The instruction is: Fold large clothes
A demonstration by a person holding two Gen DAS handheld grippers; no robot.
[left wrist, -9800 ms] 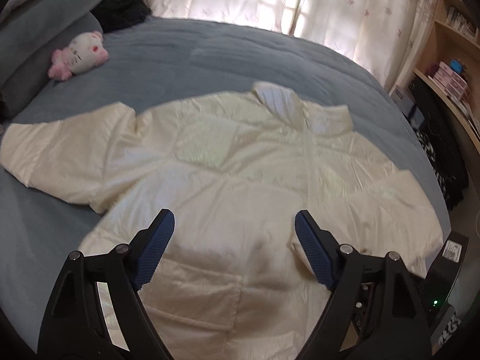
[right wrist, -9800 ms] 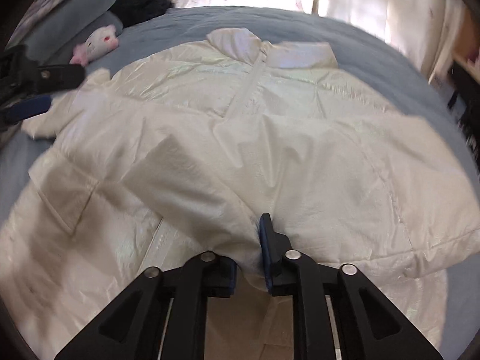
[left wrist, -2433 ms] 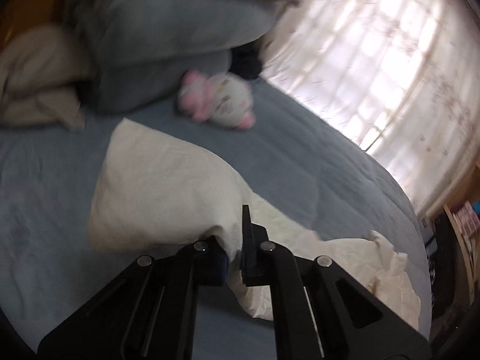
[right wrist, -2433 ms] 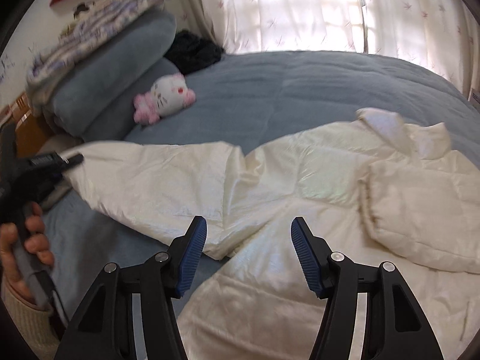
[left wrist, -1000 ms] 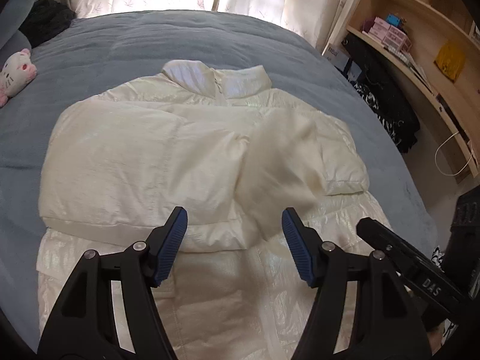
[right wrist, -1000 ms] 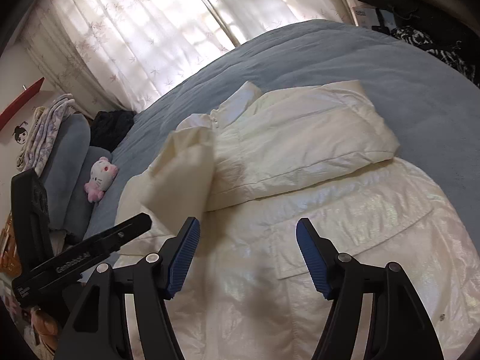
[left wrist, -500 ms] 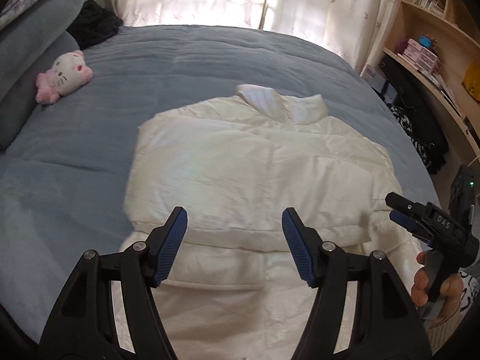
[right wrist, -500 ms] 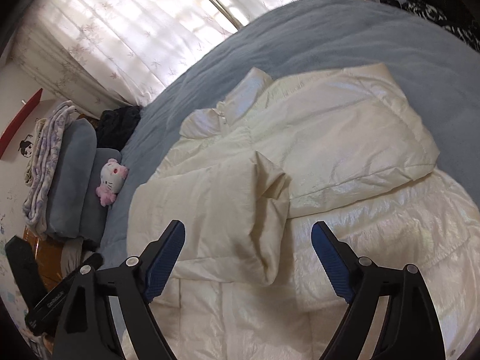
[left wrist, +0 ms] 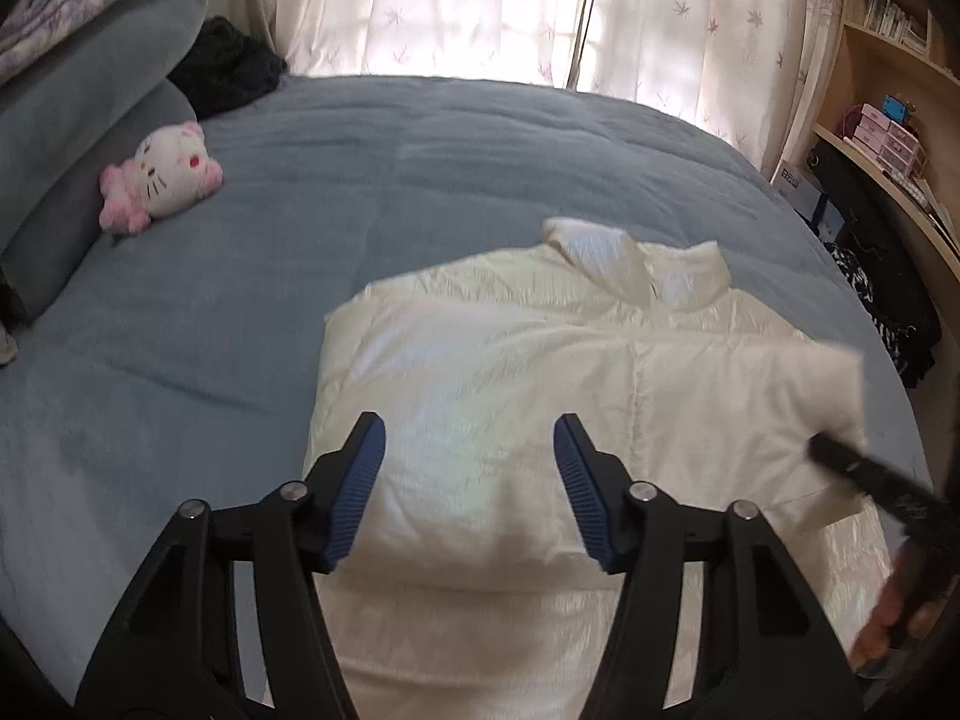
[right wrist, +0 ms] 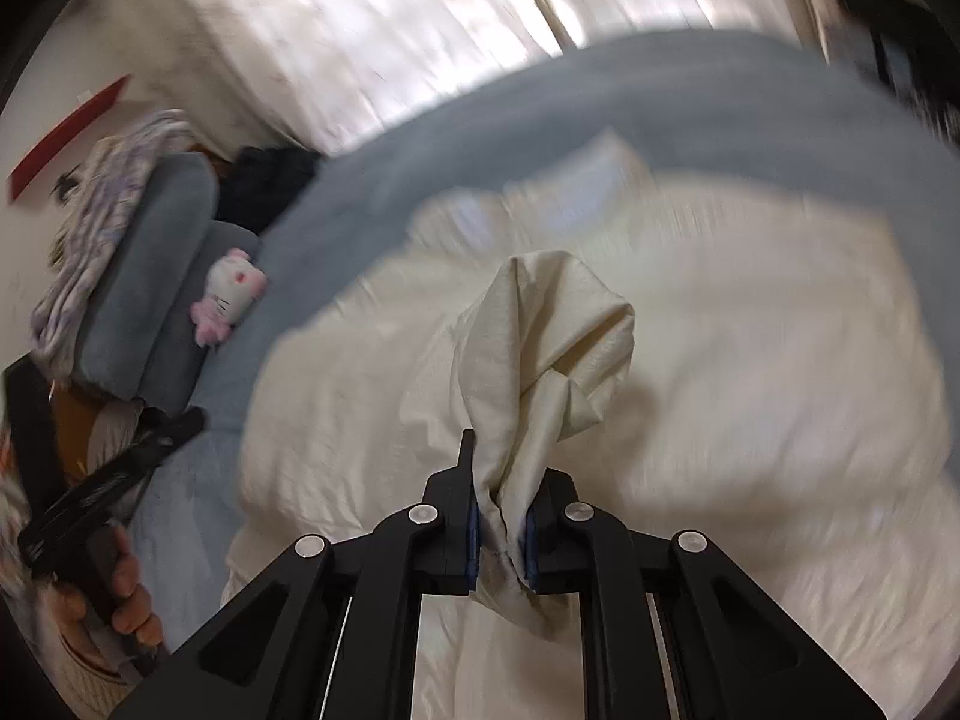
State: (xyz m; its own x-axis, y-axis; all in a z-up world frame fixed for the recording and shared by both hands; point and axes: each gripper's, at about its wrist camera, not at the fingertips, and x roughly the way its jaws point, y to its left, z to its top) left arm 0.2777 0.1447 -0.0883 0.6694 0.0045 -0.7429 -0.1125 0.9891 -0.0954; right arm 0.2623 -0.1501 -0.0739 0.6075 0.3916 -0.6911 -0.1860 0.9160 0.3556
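A cream puffer jacket (left wrist: 540, 372) lies on the blue bed with both sleeves folded across its chest and its collar toward the window. My left gripper (left wrist: 469, 483) is open and empty above the left folded sleeve. My right gripper (right wrist: 501, 531) is shut on a bunched end of the jacket's sleeve (right wrist: 540, 348) and lifts it above the jacket (right wrist: 750, 372). In the left wrist view the right gripper (left wrist: 864, 474) shows as a blurred dark bar at the right, with the lifted sleeve end (left wrist: 828, 384) beside it.
The blue duvet (left wrist: 420, 180) covers the bed. A Hello Kitty plush (left wrist: 162, 177) lies at the left by grey pillows (left wrist: 72, 120). A dark garment (left wrist: 228, 69) lies near the curtains. Wooden shelves (left wrist: 888, 120) stand at the right.
My right gripper has shut on the end of the folded sleeve and lifted it; half a second ago it was open above the jacket. The left gripper has stayed open and shifted slightly.
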